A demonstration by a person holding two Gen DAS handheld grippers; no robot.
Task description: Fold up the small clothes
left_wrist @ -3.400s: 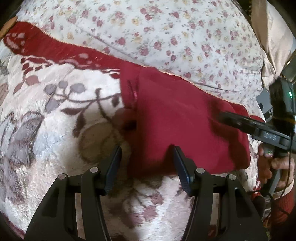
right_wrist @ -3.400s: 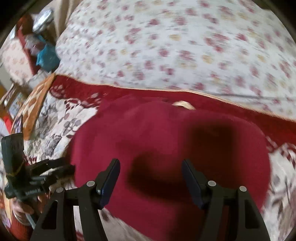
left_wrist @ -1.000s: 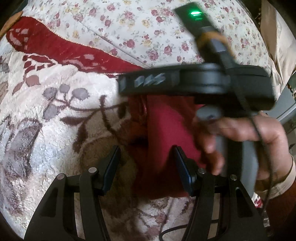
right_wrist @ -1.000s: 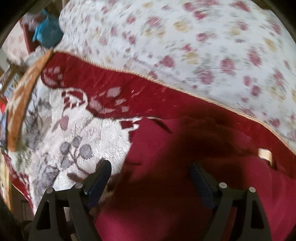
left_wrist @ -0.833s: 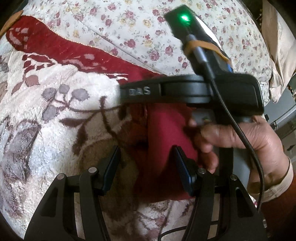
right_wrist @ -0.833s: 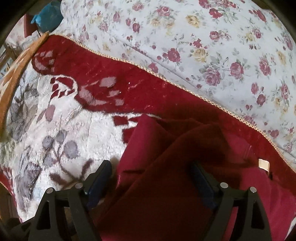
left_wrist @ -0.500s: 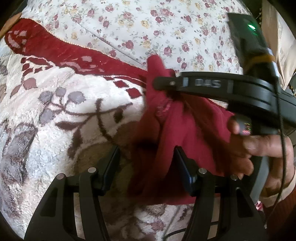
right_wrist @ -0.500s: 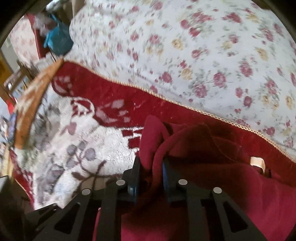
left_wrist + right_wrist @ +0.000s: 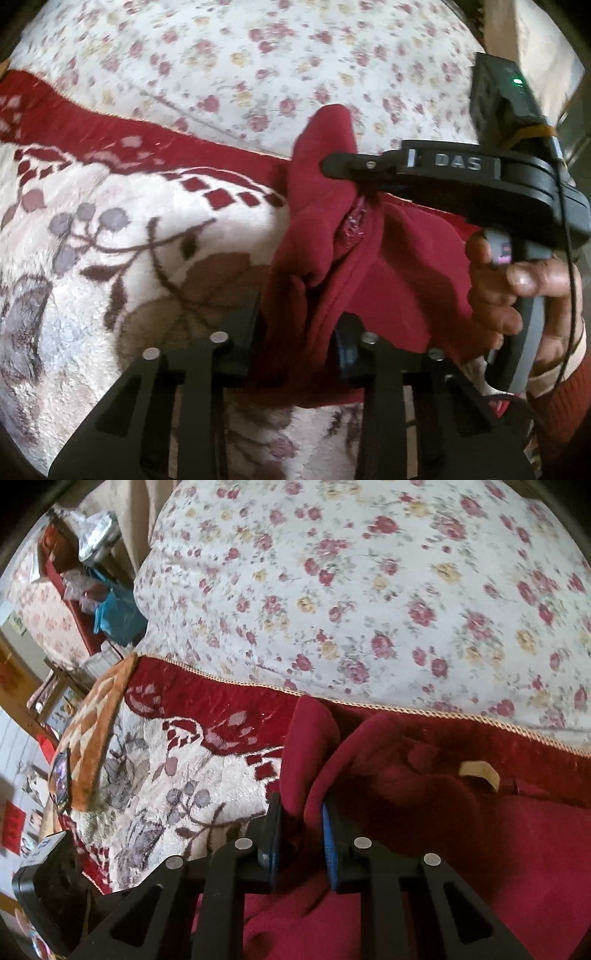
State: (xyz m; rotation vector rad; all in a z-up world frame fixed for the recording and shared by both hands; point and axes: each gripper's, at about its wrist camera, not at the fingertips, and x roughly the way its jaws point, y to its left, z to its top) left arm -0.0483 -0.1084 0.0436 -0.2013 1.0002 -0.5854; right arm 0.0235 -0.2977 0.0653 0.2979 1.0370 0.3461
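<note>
A lived-in home bedroom: a bed under a rose-print sheet [image 9: 369, 590] and a plush cream-and-red floral blanket [image 9: 177, 775], with a cluttered red shelf [image 9: 74, 590] of bags and a wooden furniture frame [image 9: 33, 701] alongside

Right gripper [image 9: 301, 834] clamped on red garment [image 9: 424, 812] fold at lower centre; floral bedspread [image 9: 369, 590] across top.

Soft daylight fills both views, bright on the floral bedspread [image 9: 258, 66] in the upper frame. The red garment [image 9: 461, 830] holds deep shadow in its folds at lower right. Motion blur softens the bedspread's flowers. Fisheye bending curves everything, and dark vignetting rings the corners.
</note>
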